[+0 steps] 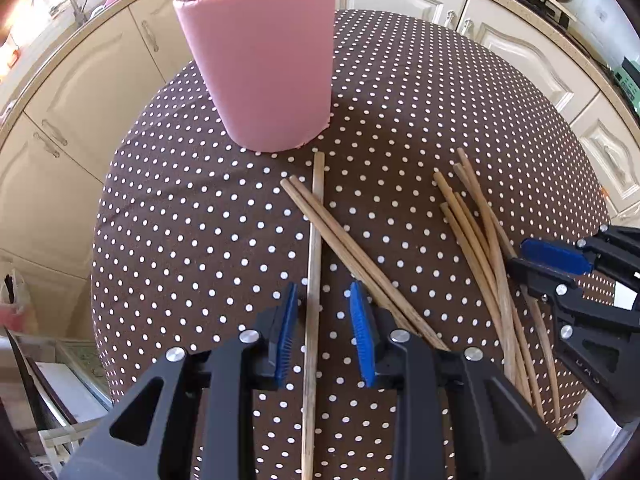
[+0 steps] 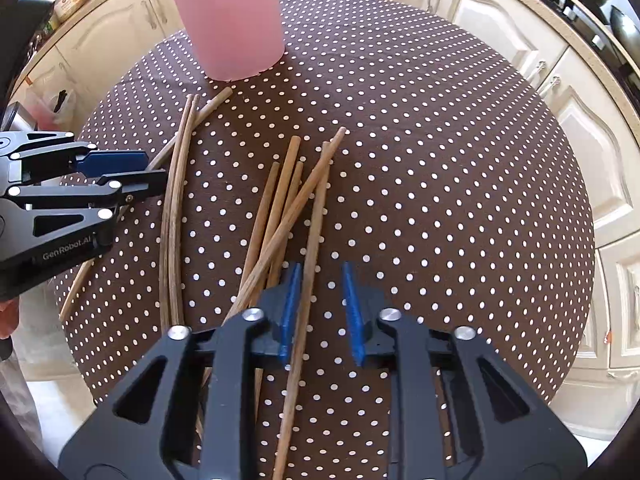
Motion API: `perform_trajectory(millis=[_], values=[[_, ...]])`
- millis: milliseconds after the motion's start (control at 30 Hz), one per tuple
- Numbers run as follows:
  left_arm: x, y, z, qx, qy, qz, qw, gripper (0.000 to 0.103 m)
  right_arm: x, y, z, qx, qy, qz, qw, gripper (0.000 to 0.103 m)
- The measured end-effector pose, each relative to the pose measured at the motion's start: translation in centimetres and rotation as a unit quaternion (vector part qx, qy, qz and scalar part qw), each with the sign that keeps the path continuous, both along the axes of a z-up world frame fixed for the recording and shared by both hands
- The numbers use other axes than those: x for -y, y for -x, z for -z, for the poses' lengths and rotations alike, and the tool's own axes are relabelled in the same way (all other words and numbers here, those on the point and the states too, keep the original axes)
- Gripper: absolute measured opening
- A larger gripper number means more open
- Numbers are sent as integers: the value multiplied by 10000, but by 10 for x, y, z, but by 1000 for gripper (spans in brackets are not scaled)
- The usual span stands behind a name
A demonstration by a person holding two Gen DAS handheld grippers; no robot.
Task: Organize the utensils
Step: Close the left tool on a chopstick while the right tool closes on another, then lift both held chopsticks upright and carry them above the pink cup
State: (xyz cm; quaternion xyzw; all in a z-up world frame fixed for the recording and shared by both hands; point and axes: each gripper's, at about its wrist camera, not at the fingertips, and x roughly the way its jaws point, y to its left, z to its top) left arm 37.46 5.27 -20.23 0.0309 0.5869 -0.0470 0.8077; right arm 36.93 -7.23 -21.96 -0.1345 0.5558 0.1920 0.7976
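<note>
Tongs, left [image 1: 324,334] and right [image 2: 322,312], each straddle one chopstick [image 1: 314,280], unclamped.

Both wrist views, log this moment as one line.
left gripper: open around one chopstick | right gripper: open around another | pink cup: upright

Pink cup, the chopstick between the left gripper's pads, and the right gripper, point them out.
pink cup [image 1: 264,68], left wrist view, front wall.
chopstick [image 1: 314,280], left wrist view, mid shaft.
right gripper [image 2: 320,308], right wrist view, between fingertips.
</note>
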Motion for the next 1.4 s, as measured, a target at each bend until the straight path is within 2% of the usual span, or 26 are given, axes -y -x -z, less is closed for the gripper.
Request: perform_trajectory(millis=[33, 67, 200, 367, 600, 833, 967, 1033, 1100, 1267, 1400], values=[[1, -3, 0, 3, -32, -19, 10000, 18, 1, -2, 0, -18, 12, -14, 10000, 13], [1, -8, 0, 21, -112, -48, 9999, 15, 1, -4, 0, -22, 31, -19, 10000, 11], [-6, -11, -2, 57, -71, -97, 9999, 7, 5, -8, 1, 3, 9, -35, 10000, 6], [-26, 11, -3, 194, -141, -313, 9992, 6, 18, -7, 2, 257, 102, 53, 9996, 6], [-50, 30, -27, 504, -942, -748, 9915, 6, 34, -1, -4, 652, 252, 252, 9972, 6], [-40, 40, -51, 979, -1499, -930, 9794, 6, 44, 4, -18, 998, 149, 447, 9939, 6], [-35, 45, -65, 1241, -1015, -901, 9830, 6, 48, 14, -37, 1202, -131, 529, 9912, 6], [-35, 48, -75, 1428, -848, -886, 9821, 6, 55, 17, -47, 1273, -447, 553, 9893, 6], [-30, 50, -80, 1563, -526, -819, 9829, 6, 59, 21, -55, 1386, -759, 581, 9857, 6], [-24, 62, -98, 1963, 36, -704, 9780, 6, 50, 28, -83, 1583, -1380, 549, 9762, 6], [-9, 65, -98, 2136, 246, -613, 9747, 6, 45, 35, -94, 1624, -1685, 496, 9710, 6]])
